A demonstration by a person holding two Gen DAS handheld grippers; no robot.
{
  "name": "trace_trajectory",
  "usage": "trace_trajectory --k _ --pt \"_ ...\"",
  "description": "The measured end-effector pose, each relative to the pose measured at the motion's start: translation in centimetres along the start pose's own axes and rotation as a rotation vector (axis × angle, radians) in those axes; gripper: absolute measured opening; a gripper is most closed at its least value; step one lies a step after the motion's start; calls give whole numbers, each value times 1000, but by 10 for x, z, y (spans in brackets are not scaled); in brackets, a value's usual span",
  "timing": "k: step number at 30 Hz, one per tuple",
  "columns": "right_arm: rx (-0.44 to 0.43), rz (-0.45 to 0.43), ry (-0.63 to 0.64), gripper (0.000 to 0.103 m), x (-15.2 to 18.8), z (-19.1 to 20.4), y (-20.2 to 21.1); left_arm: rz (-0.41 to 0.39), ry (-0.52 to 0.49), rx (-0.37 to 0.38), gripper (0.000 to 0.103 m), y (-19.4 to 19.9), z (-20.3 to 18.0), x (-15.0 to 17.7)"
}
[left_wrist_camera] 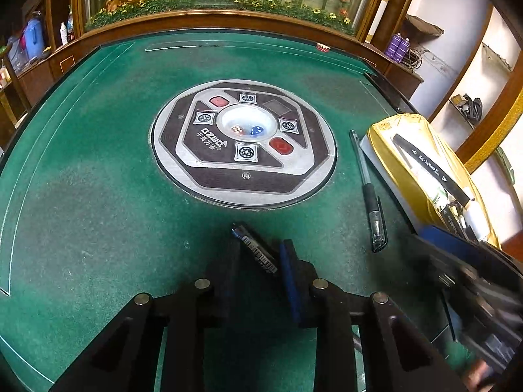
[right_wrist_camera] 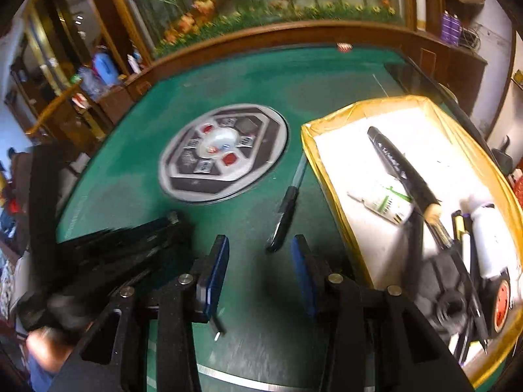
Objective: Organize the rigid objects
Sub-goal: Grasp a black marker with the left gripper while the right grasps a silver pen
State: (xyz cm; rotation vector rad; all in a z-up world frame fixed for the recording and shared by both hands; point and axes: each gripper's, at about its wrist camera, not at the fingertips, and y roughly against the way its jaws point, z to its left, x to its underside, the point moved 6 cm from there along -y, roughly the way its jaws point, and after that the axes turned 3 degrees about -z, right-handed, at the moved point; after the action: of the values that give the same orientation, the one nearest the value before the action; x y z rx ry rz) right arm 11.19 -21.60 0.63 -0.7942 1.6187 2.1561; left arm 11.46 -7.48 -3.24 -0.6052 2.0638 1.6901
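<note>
My left gripper (left_wrist_camera: 260,254) is shut on a thin dark pen-like stick with a barcode label (left_wrist_camera: 256,250), held slanted just above the green felt table (left_wrist_camera: 98,179). A black gel pen (left_wrist_camera: 369,192) lies on the felt to the right, beside a gold-lined white box (left_wrist_camera: 385,130). In the right wrist view my right gripper (right_wrist_camera: 260,251) is open and empty, with the same gel pen (right_wrist_camera: 286,210) lying just ahead between its fingers. The box (right_wrist_camera: 359,111) on the right holds a black marker (right_wrist_camera: 400,166), a green-and-white tube (right_wrist_camera: 390,204), a white bottle (right_wrist_camera: 490,238) and other pens.
A round control panel with a dice dome (left_wrist_camera: 243,143) sits at the table's centre. A wooden rail (left_wrist_camera: 228,19) borders the far edge, a planter display behind it. A small red-and-white object (left_wrist_camera: 323,46) lies near the far rail. The left gripper's body (right_wrist_camera: 98,261) is at the right wrist view's left.
</note>
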Motion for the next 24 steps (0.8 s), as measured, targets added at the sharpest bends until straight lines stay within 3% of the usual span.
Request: trace_trajectory --k 4,6,7,9,11,14,20,24 --pt "78 42 -1 38 -8 -5 -31 3 2 4 25 0 0 0" --pt "129 32 33 26 -12 -5 -38 6 6 10 22 0 1 0" --pt "144 33 56 11 -13 -4 -41 9 12 16 20 0 1 0" --pt "152 21 108 8 -12 -2 -43 12 21 24 15 1 4 0" --pt "125 25 145 6 -6 3 -43 13 24 15 15 3 6 0" --pt "7 41 165 4 18 16 -36 15 21 5 15 5 9 1" --pt "12 -19 247 4 37 26 -33 -13 -38 -51 15 4 1 1" --pt "-31 -49 217 4 35 23 -32 -39 -49 -68 7 6 -1 1"
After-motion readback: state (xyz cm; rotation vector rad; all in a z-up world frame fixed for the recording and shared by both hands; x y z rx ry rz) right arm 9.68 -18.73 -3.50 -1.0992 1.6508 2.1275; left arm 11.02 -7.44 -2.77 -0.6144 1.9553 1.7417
